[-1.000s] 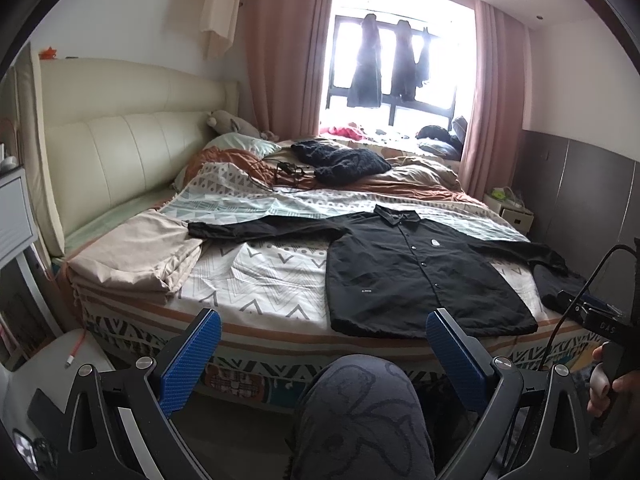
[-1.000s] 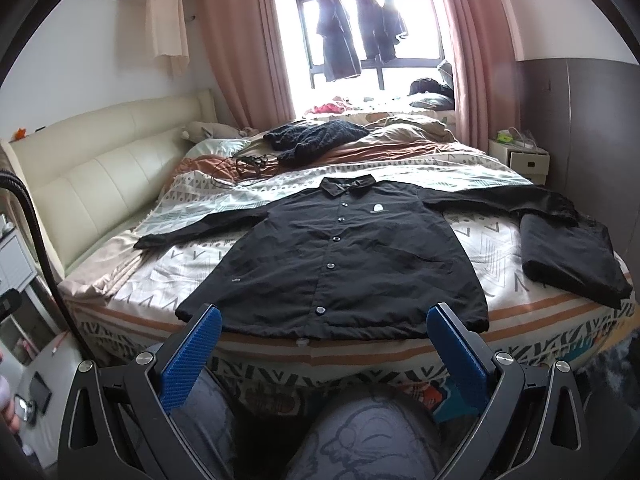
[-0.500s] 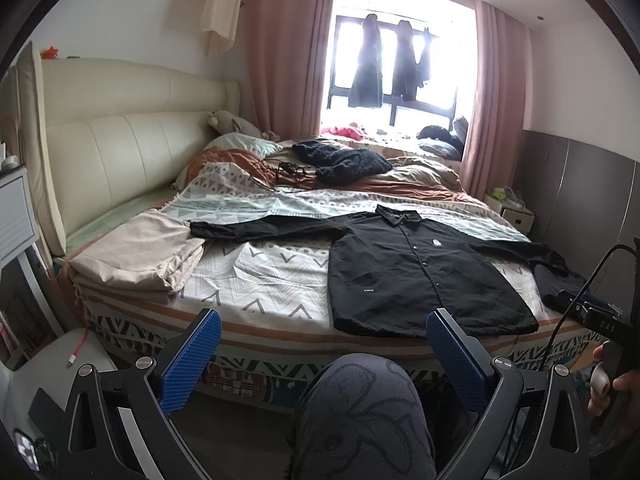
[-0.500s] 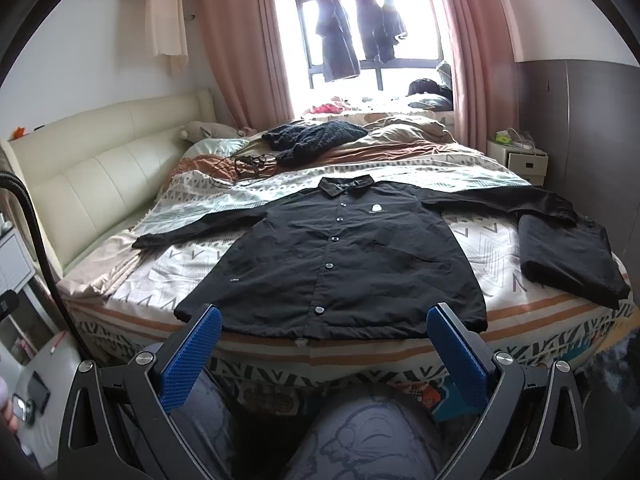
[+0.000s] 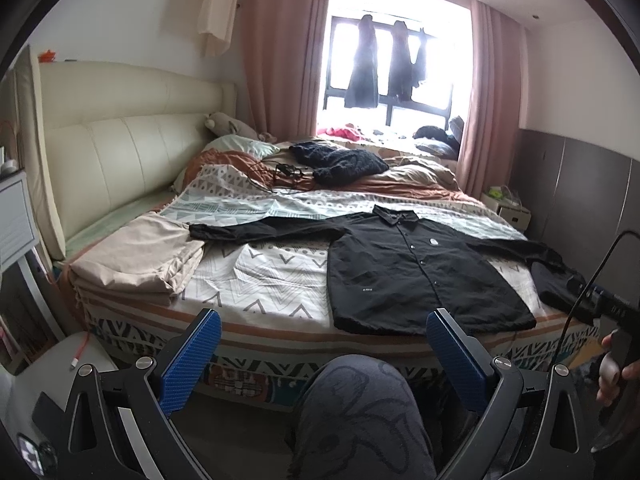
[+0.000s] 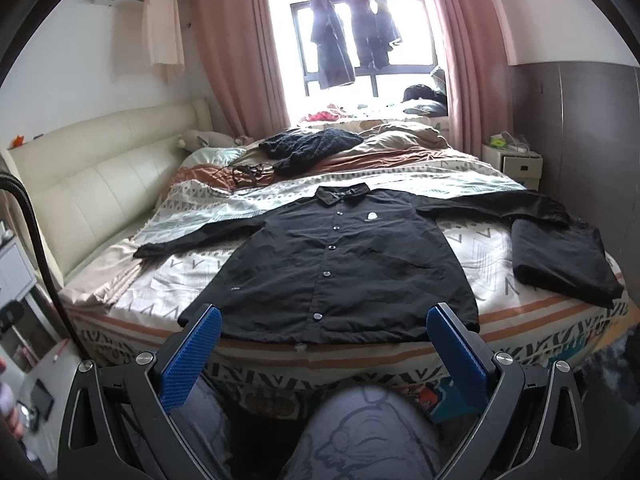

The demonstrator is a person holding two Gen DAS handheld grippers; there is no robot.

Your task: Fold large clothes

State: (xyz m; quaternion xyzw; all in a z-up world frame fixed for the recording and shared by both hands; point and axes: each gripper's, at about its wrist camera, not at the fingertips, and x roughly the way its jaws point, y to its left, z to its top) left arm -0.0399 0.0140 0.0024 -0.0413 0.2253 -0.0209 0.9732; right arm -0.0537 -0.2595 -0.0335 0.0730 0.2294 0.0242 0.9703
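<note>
Right wrist view: black button-front long-sleeved jacket lies collar-away, dead ahead of your wide-open right gripper; left gripper, also wide, sits left of its hem.

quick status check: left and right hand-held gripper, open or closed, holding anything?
Left hand-held gripper: open, holding nothing, short of the bed.
Right hand-held gripper: open, holding nothing, short of the black shirt.

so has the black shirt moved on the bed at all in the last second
No. The black shirt lies spread flat with its hem at the bed's near edge, as before.
</note>
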